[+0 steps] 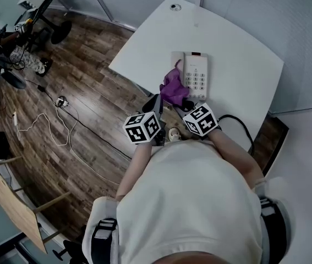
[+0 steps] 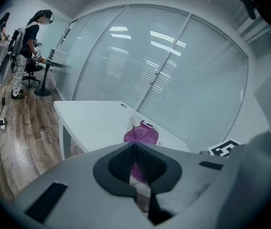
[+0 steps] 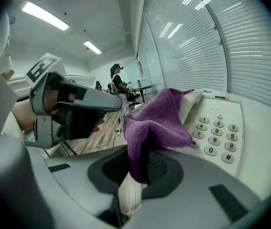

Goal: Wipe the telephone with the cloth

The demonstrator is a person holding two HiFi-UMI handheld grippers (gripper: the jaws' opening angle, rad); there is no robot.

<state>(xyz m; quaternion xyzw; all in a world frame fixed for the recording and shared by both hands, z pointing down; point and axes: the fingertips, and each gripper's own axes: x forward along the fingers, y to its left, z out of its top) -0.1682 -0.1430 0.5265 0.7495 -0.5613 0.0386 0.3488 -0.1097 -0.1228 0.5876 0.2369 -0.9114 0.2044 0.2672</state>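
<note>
The telephone [image 1: 195, 76] is white and lies flat on the white surface [image 1: 244, 65], its keypad [image 1: 196, 81] facing up and its handset [image 3: 192, 104] resting along the left side of the body. The purple cloth [image 1: 173, 87] is bunched against the near left corner of the telephone and drapes over the near part of the handset; in the right gripper view its folds touch the body just beside the lowest row of keys. The right claw [image 3: 142, 163] is closed on the cloth: a fold hangs between the two pads and is pinched there, while the rest of the fabric rises from the jaws toward the telephone. In the head view this claw sits at the near edge of the telephone, below the keypad. The left claw [image 2: 135, 149] has its jaws fully together with nothing clamped between them; the purple seen above the jaw line belongs to the cloth farther ahead. This claw is positioned to the left of the telephone, just beside the cloth and apart from it, near the front edge of the surface. A black cable [image 1: 238, 120] runs over the near right part of the surface, well to the right of the telephone. Beyond the left edge of the surface lies a wooden floor [image 1: 84, 103].
</note>
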